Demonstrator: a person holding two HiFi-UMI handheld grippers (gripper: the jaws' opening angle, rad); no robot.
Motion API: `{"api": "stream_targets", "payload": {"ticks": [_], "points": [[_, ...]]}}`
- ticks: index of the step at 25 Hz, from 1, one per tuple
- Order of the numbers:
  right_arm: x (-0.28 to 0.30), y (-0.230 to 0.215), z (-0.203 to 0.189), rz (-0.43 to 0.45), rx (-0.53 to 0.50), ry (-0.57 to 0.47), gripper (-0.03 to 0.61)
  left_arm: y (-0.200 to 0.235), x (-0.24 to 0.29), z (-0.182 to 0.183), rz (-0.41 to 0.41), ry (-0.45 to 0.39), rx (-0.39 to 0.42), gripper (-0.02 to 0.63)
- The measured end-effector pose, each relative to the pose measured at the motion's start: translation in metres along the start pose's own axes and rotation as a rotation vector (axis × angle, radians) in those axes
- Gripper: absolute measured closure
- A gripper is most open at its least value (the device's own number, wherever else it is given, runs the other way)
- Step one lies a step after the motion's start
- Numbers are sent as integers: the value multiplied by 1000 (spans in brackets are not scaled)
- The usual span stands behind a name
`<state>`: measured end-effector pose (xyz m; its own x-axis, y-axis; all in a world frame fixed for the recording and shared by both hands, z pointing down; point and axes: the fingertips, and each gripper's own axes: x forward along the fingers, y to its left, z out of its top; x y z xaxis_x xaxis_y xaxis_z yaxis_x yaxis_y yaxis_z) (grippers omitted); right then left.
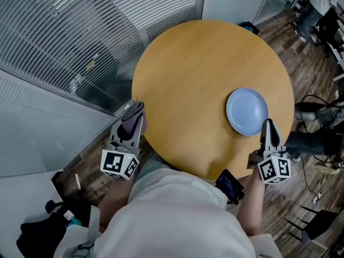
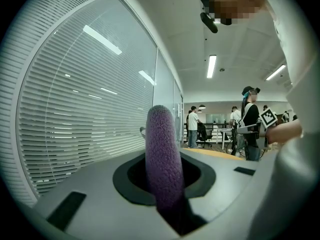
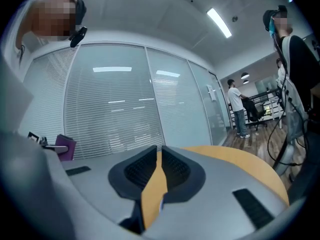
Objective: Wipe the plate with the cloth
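Wiping not begun. Holds purple cloth (image 1: 132,123) clamped in left tool (image 1: 134,109), off the round surface's (image 1: 188,69) left edge, well apart from blue plate (image 1: 246,111) lying near the right edge. Has right tool (image 1: 268,124) closed, empty, just beside plate's near rim. To do: carry cloth over, wipe.

Both held level: left claw (image 1: 133,110) clamped on cloth (image 2: 162,159); right claw (image 1: 267,125) jaws pressed together.

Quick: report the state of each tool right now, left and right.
Left tool: closed, holding the purple cloth.
Right tool: closed, holding nothing.
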<state>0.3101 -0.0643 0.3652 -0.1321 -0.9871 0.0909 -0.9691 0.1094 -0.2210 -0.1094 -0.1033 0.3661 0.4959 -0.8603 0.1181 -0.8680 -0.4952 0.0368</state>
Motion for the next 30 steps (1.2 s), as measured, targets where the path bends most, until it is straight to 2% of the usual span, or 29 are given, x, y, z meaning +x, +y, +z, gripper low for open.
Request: {"api": "stream_targets", "payload": {"ticks": [5,16,23,26,30], "points": [[-2,-31,-27,-43,53,62,554,-6,7,-1,-13,10,20,529],[4,-101,-98,-157,140,228,455,-13,15,-6,-30,34,33,529],[-3,-131,-157,-217,179,356,428,-13,7,-8,-19,38,29,529],[-3,-145,-175,-243,224,383,417,-14,5,-9,-15,43,36,529],[-3,-162,-192,-288,231,422,413,-14,1,-12,-17,50,38,529]]}}
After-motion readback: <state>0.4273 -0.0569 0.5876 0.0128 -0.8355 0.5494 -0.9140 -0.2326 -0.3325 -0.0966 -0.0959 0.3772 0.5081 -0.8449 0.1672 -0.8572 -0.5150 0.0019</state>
